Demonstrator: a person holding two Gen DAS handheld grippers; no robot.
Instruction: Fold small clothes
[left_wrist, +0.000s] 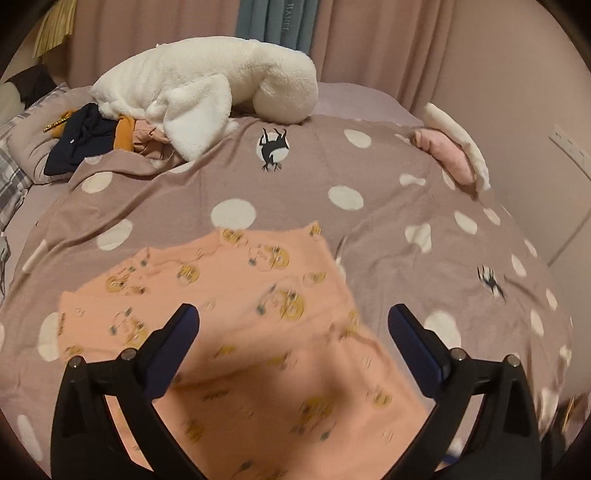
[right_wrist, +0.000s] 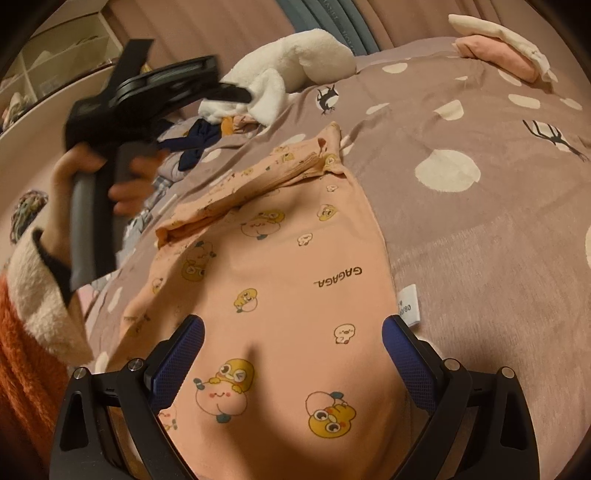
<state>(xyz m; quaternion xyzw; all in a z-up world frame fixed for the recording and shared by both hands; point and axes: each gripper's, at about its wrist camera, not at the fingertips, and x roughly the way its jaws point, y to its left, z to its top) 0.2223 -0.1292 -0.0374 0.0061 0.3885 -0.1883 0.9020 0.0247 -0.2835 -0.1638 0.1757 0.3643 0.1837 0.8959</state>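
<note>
Claws, left (left_wrist: 293, 314) and right (right_wrist: 293, 328), hover released, tilted down over peach garment (right_wrist: 280, 295).

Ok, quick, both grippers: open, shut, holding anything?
Left gripper: open, holding nothing, above the peach garment.
Right gripper: open, holding nothing.

One peach printed garment (right_wrist: 280, 280), two grippers, one white plush toy (left_wrist: 207, 88), one unfolded clothes heap (left_wrist: 92, 144), two folded pieces at the bed's (left_wrist: 369, 229) far right corner.
</note>
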